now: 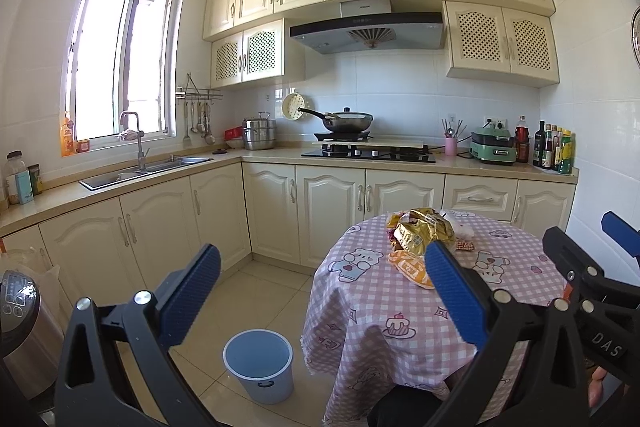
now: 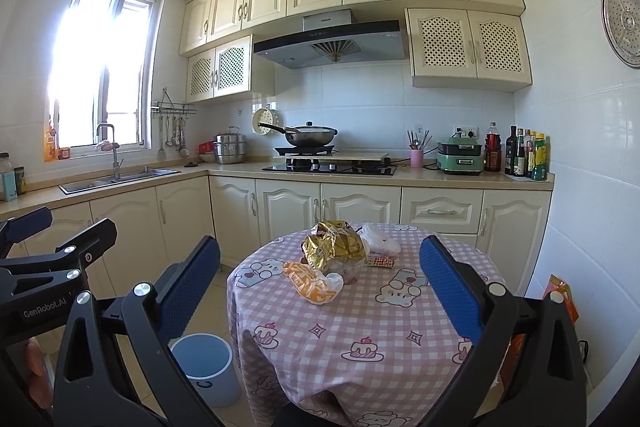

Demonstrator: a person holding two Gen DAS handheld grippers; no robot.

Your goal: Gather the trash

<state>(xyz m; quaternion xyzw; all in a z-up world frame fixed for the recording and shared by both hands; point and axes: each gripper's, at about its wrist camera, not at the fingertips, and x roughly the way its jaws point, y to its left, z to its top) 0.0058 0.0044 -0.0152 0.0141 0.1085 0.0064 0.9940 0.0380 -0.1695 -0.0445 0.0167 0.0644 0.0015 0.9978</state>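
Round tabletop (image 2: 360, 327) under a pink checked cloth, straight ahead of both tools. Pale blue bucket (image 1: 259, 363) on the floor, just beside the tabletop's left side, seemingly nothing in it. Heap of trash near the tabletop's far-middle: crumpled gold wrapper (image 2: 334, 245) on top, orange-and-white bag (image 2: 314, 285) nearest the camera with its long axis running left-far to right-near, white plastic bag (image 2: 378, 241) behind right, small red-and-white packet (image 2: 380, 261) touching the heap's right edge. Right tool (image 2: 320, 273) centred on the heap, likely the nearer; jaws spread wide, gripping nothing, touching nothing. Left tool (image 1: 322, 277) offset left, heap ahead and to its right, bucket below; jaws equally wide, nothing held.
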